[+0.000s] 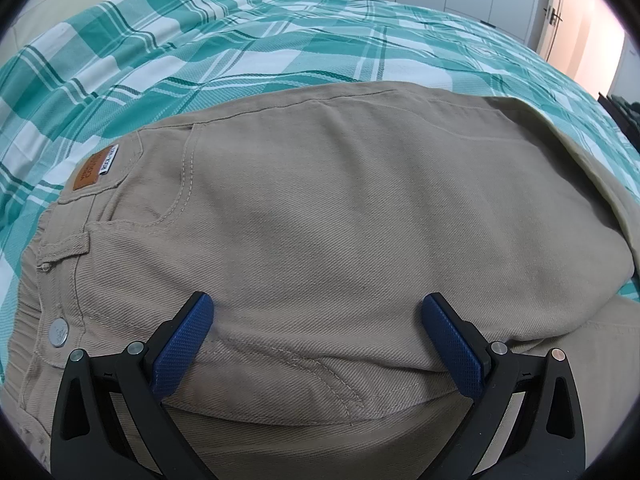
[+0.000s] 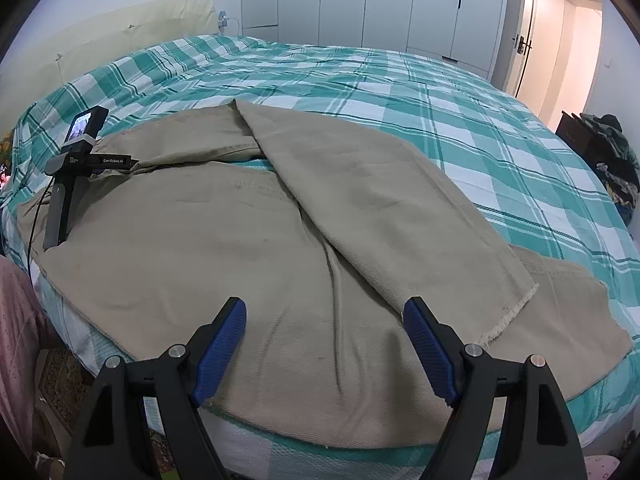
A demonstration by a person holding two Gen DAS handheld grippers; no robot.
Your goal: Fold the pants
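Nearest in the left wrist view, the left gripper [image 1: 316, 320] is seen spread wide over the waist end of the khaki pants [image 1: 320, 208], with nothing clamped between its blue pads [image 1: 182, 354]; whether the tips rest on the cloth cannot be told. In the right wrist view, the right gripper [image 2: 324, 322] is likewise released, poised above the leg end, with one pad just beside the frayed hem [image 2: 508, 312] of the upper leg.

The pants are spread on the plaid bed cover [image 2: 460, 120] along the near edge of the bed, one leg thrown diagonally across the other. A metal button [image 1: 59, 333] and a leather patch [image 1: 89, 174] mark the waistband at the left.

The twill is judged soft and limp, moderately heavy, neither slippery nor fragile; it will sag and drag when lifted. The thicker waistband and the hem edge are judged the firmest holds, one taken by each gripper.

Farther off, white wardrobe doors [image 2: 360, 0] are seen.
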